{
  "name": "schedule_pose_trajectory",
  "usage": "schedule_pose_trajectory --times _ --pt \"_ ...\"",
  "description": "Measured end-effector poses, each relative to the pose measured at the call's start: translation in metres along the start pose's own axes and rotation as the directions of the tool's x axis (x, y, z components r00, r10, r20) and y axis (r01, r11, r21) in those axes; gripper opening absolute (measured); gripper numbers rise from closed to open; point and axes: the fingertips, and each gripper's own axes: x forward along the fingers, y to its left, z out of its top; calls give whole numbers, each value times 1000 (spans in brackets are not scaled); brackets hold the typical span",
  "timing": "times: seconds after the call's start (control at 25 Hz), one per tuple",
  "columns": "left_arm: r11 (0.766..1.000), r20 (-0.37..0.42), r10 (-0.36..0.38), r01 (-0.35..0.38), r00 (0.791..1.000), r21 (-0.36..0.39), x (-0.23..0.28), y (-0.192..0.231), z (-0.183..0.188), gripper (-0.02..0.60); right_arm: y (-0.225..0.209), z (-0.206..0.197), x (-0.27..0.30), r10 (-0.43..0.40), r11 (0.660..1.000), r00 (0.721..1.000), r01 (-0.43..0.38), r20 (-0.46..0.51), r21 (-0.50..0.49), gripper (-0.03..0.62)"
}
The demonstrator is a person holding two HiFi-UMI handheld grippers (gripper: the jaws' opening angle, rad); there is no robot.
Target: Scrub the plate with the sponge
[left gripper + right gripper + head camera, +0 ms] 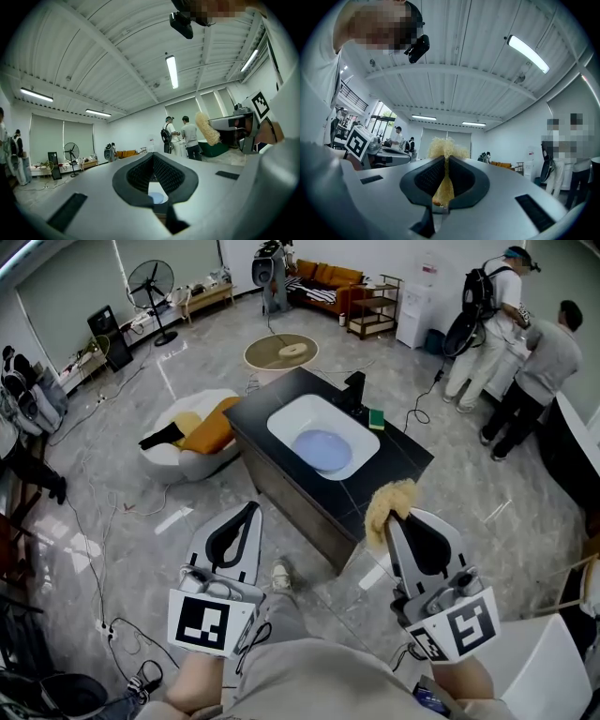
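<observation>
We hold the right gripper clamped on the sponge, a yellow fibrous tuft. It is pinched between the pads and sticks out past the tips. Our left gripper has its jaws together, with nothing between them. In the head view both grippers sit on our side of the black counter, one to each side of its near corner. There the tuft overlaps the counter's near right edge. The blue plate lies in the white sink at the counter's middle, ahead of both grippers and well apart from the sponge. We also glimpse the plate through the gap under the left gripper's shut tips. A green pad sits by the counter's far right edge, just beside the black faucet.
</observation>
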Motion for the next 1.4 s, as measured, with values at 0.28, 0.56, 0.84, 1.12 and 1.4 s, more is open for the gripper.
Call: schedule_pose_trajectory --times 0.28,0.56,0.84,1.12,1.4 --pt "998 -46 -59 60 997 19 86 67 -31 18 -38 -23 99 -43 999 998 44 -41 11 49" --pt "988 -131 -153 151 980 -24 174 136 -75 18 -68 -54 200 -104 994 988 108 -117 34 49" --pt "963 -204 -269 262 941 -60 249 181 -117 18 -96 -88 283 -152 987 968 160 -200 27 49" --pt "949 -259 -314 292 914 -120 289 196 -162 18 -118 -140 320 -173 979 944 196 -280 56 49" --pt "934 -345 -354 314 869 -167 319 184 -204 18 -146 -188 334 -164 971 918 215 -361 106 49"
